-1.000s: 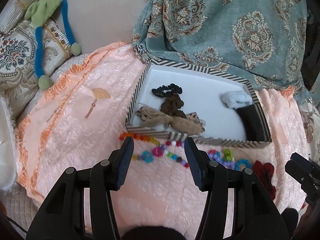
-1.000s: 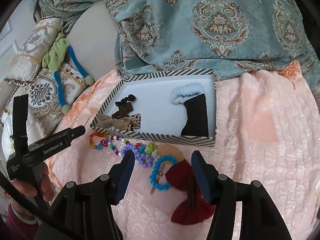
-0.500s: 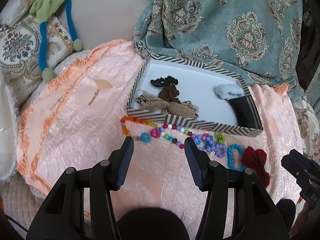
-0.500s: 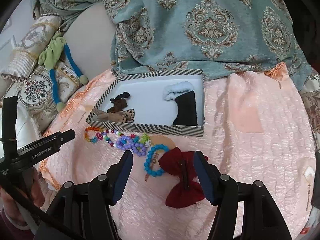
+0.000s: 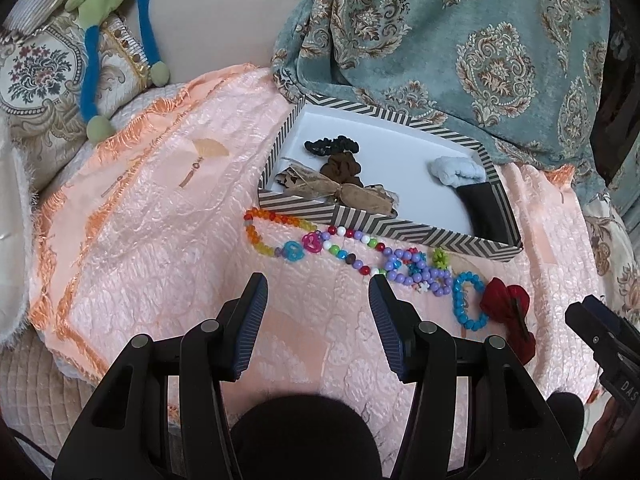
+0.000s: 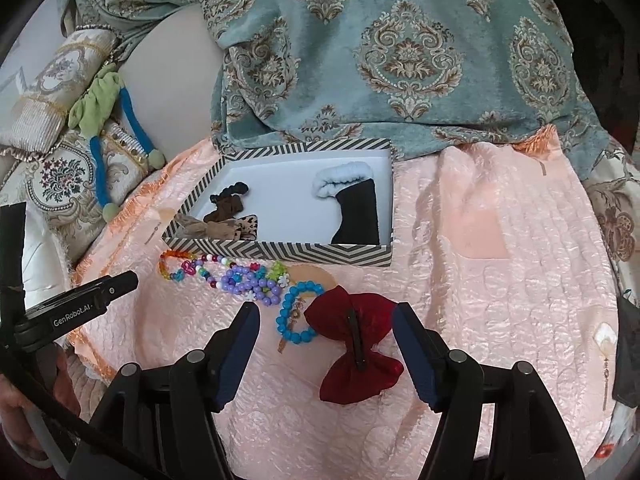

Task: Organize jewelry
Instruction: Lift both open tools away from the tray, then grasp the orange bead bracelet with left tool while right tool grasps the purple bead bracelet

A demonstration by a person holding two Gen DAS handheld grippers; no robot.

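Note:
A striped box (image 5: 372,222) (image 6: 280,254) sits on the pink cloth with dark hair ties (image 5: 334,160), a tan bow (image 5: 340,194) and a black and pale blue piece (image 5: 476,196) inside. In front of it lie a multicoloured bead string (image 5: 316,242) (image 6: 188,268), purple beads (image 5: 416,270) (image 6: 250,282), a blue bead bracelet (image 5: 466,300) (image 6: 296,312) and a red bow clip (image 5: 510,310) (image 6: 356,344). My left gripper (image 5: 318,298) is open and empty, short of the beads. My right gripper (image 6: 326,338) is open, its fingers either side of the red bow.
A teal patterned drape (image 6: 400,48) hangs behind the box. Embroidered cushions (image 5: 36,76) and a green and blue soft toy (image 5: 108,4) lie at the left. The pink cloth (image 6: 500,280) extends to the right of the box.
Both grippers have drawn back toward me, away from the box, so the beads and box look farther off. The right gripper's fingers now flank the red bow. Both stay open.

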